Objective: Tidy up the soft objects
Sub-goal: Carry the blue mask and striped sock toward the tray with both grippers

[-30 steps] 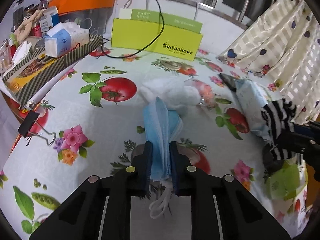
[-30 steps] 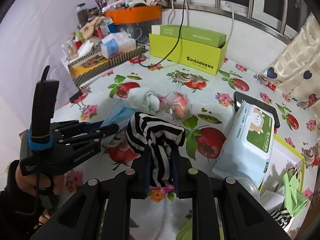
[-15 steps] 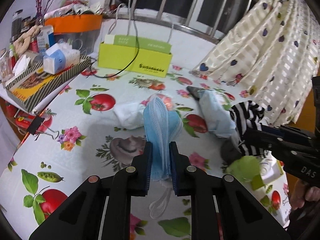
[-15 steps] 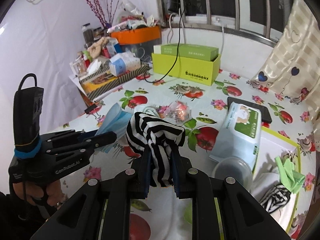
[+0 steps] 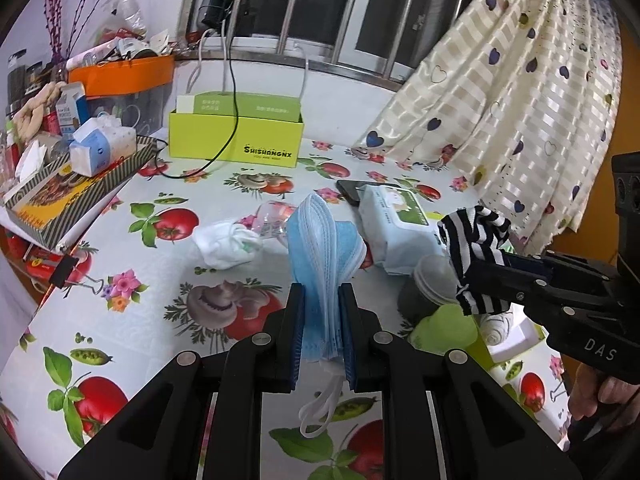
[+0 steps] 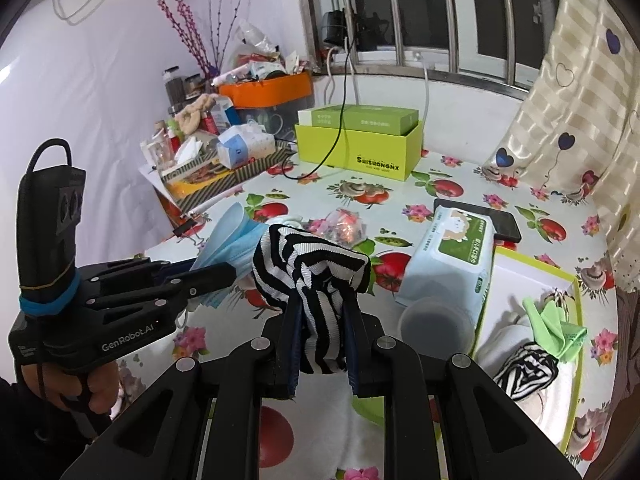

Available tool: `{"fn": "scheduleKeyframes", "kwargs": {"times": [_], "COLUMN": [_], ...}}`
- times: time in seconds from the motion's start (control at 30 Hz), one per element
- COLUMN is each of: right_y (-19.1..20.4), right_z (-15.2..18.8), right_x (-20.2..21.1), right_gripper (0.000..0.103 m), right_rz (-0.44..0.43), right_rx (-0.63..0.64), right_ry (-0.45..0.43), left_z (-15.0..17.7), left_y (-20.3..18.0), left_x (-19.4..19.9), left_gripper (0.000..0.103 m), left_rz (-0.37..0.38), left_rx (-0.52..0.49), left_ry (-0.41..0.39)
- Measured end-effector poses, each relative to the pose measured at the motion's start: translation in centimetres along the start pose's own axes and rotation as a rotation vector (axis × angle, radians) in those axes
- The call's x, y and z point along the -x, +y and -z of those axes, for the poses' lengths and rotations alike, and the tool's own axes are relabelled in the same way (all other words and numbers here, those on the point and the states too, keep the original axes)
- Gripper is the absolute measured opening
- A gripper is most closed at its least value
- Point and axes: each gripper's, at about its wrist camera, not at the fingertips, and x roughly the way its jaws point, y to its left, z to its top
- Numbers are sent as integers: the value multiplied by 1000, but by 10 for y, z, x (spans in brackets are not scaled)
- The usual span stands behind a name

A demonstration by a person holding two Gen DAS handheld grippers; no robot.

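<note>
Mask (image 5: 322,252) pinched in left hand-held gripper (image 5: 322,334), sock (image 6: 316,276) in right hand-held gripper (image 6: 322,344); both now lifted higher off desk (image 5: 160,280), closer to tray (image 6: 532,276), ready to drop in.

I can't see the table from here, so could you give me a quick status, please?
Left gripper shut on mask. Right gripper shut on striped sock. Wipes pack beside tray.

On the table's fruit-print cloth (image 5: 132,320), a lime-green box (image 5: 234,142) stands at the far edge under the barred window (image 5: 360,12), a wet-wipes pack (image 6: 452,256) overlaps a black phone (image 6: 506,224) near the right edge, and an orange bin (image 6: 266,90) tops the clutter in the far left corner.
</note>
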Motion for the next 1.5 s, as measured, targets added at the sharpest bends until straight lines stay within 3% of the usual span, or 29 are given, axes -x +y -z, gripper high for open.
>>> {"fn": "scheduleKeyframes", "kwargs": {"times": [0.83,1.5], "right_y": [-33,-111], "right_z": [17,59], "right_x": [41,93], "right_gripper": [17,17], "right_rz": [64,237], "right_rx": [-70,-223], "right_ry": [-62,-77], "left_z": [-3,-3], "left_y": [-48,-102], "left_x": [4,1], "left_gripper": [17,17], "left_rz": [45,160], "left_rx": [-72,-152], "left_ry": [-2,2]}}
